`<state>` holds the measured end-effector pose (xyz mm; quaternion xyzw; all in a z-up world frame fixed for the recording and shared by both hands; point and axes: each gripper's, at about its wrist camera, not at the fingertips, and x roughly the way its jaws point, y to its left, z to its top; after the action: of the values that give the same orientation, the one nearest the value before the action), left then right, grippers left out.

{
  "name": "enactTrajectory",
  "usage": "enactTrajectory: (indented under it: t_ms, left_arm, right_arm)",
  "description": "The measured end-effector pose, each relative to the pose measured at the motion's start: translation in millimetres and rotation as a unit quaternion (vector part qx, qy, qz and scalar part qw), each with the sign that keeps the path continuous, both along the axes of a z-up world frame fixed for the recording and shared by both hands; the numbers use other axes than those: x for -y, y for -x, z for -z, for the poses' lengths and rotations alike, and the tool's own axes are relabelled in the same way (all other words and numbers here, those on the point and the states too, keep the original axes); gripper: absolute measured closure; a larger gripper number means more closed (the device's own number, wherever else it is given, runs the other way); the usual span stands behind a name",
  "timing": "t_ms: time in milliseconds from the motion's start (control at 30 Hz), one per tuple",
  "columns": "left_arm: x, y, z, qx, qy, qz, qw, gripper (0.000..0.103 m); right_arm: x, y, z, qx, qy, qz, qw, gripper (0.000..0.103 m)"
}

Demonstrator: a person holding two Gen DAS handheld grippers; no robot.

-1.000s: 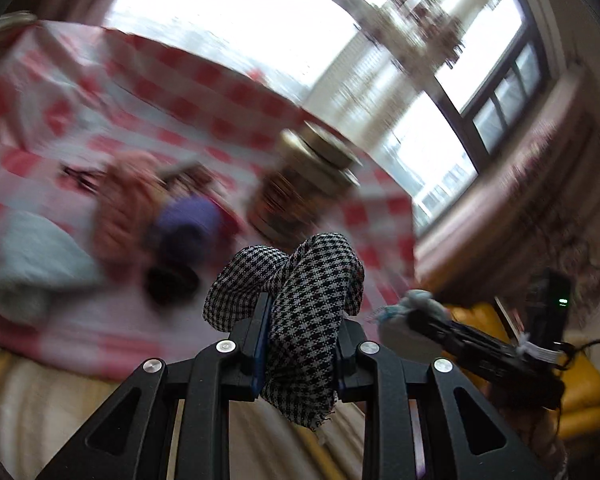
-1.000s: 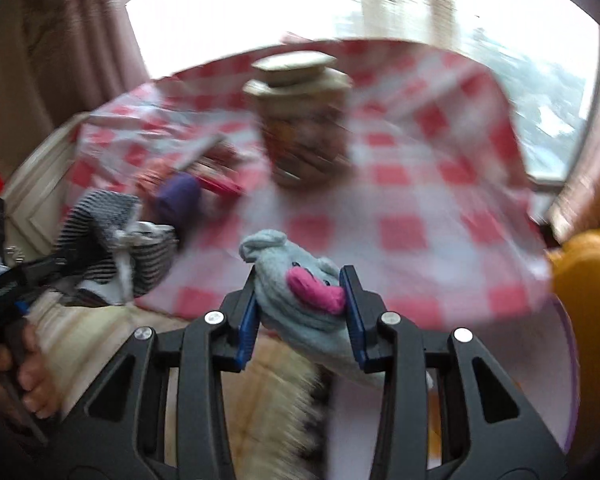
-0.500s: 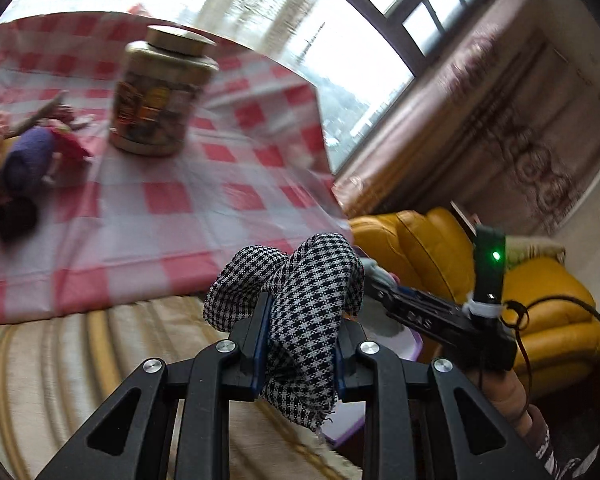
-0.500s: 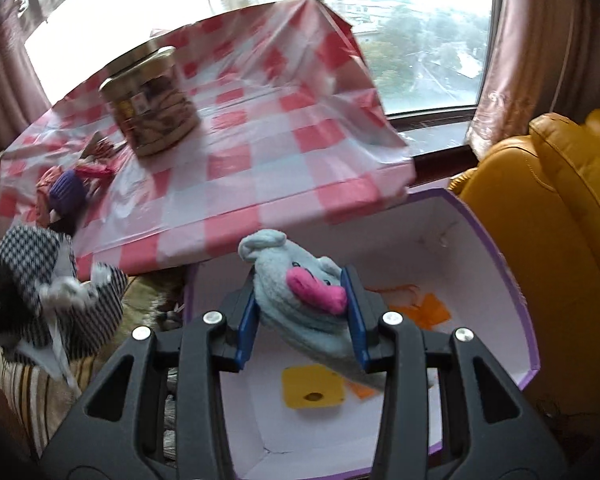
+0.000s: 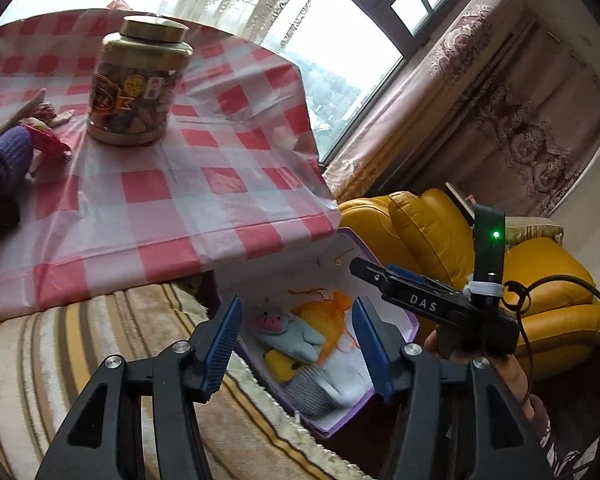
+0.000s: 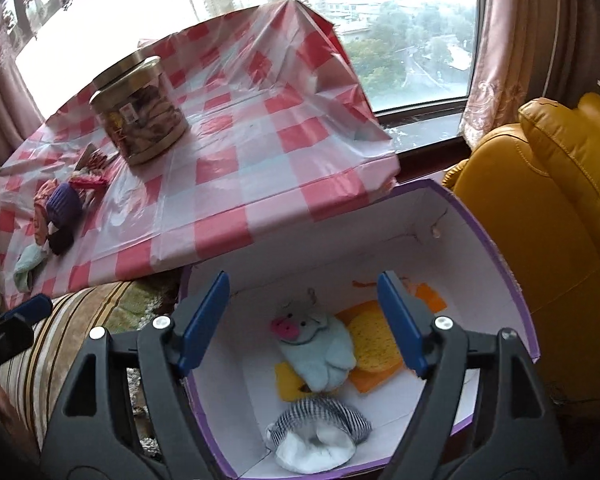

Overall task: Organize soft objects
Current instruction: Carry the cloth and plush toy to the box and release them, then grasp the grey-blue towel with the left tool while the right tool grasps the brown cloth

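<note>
A purple-edged white box [image 6: 488, 248] stands on the floor beside the table. Inside lie a light-blue pig toy [image 6: 320, 344], a checkered cloth bundle [image 6: 320, 428] and yellow and orange items [image 6: 374, 344]. My right gripper [image 6: 302, 320] is open and empty above the box. My left gripper [image 5: 296, 344] is open and empty, also over the box [image 5: 408, 324], with the pig toy [image 5: 288, 332] and the checkered bundle [image 5: 320, 388] below. More soft items, a purple roll [image 6: 64, 200] among them, lie on the table's left side; the roll also shows in the left wrist view [image 5: 6, 160].
A jar with a gold lid [image 5: 136, 84] stands on the red-checked tablecloth [image 5: 172, 196]. A yellow leather armchair [image 6: 560, 208] is right of the box. A striped rug [image 5: 60, 360] covers the floor. The right gripper's body [image 5: 440, 304] shows in the left view.
Both grippers have opened. The checkered bundle and the blue pig toy have dropped from them into the box. Both views have moved closer over the box.
</note>
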<state>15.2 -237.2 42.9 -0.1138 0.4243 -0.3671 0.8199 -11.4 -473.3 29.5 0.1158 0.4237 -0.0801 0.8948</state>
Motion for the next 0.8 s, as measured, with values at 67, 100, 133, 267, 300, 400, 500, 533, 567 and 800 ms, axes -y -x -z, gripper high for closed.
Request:
enactTrajectory:
  t_ms: [67, 100, 133, 267, 300, 400, 500, 533, 567, 800]
  left_arm:
    - [-5, -1, -1, 0.005, -0.003, -0.009, 0.9999, 0.045]
    - [-8, -1, -2, 0.007, -0.004, -0.012, 0.9999, 0.045]
    - [-12, -2, -2, 0.010, -0.006, -0.017, 0.9998, 0.045]
    - [-26, -6, -4, 0.012, -0.005, -0.033, 0.9993, 0.045]
    - [-30, -8, -4, 0.014, -0.008, -0.040, 0.9991, 0.045]
    - [-50, -14, -5, 0.016, -0.012, -0.065, 0.9977, 0.045]
    - [-73, -20, -4, 0.015, -0.010, -0.094, 0.9954, 0.045]
    - [-82, -22, -4, 0.015, -0.011, -0.105, 0.9943, 0.045]
    - [-89, -24, -4, 0.014, -0.011, -0.113, 0.9934, 0.045]
    - [-171, -40, 4, -0.005, -0.009, -0.226, 0.9740, 0.045]
  right_arm:
    - [-5, -1, 0, -0.001, -0.001, -0.007, 1.000, 0.024]
    - [-7, -2, 0, -0.001, -0.001, -0.010, 1.000, 0.024]
    - [-8, -2, 1, -0.002, -0.001, -0.012, 1.000, 0.024]
    - [-17, -6, 1, -0.008, 0.004, -0.022, 1.000, 0.024]
    - [-21, -6, 1, -0.010, 0.007, -0.024, 1.000, 0.024]
    - [-32, -10, 1, -0.013, 0.011, -0.036, 0.999, 0.024]
    - [-41, -15, 2, -0.016, 0.004, -0.047, 0.999, 0.024]
    - [-45, -16, 3, -0.017, 0.001, -0.051, 0.999, 0.024]
    - [-49, -19, 4, -0.018, -0.002, -0.057, 0.998, 0.024]
    - [-79, -32, 6, -0.027, -0.006, -0.086, 0.996, 0.024]
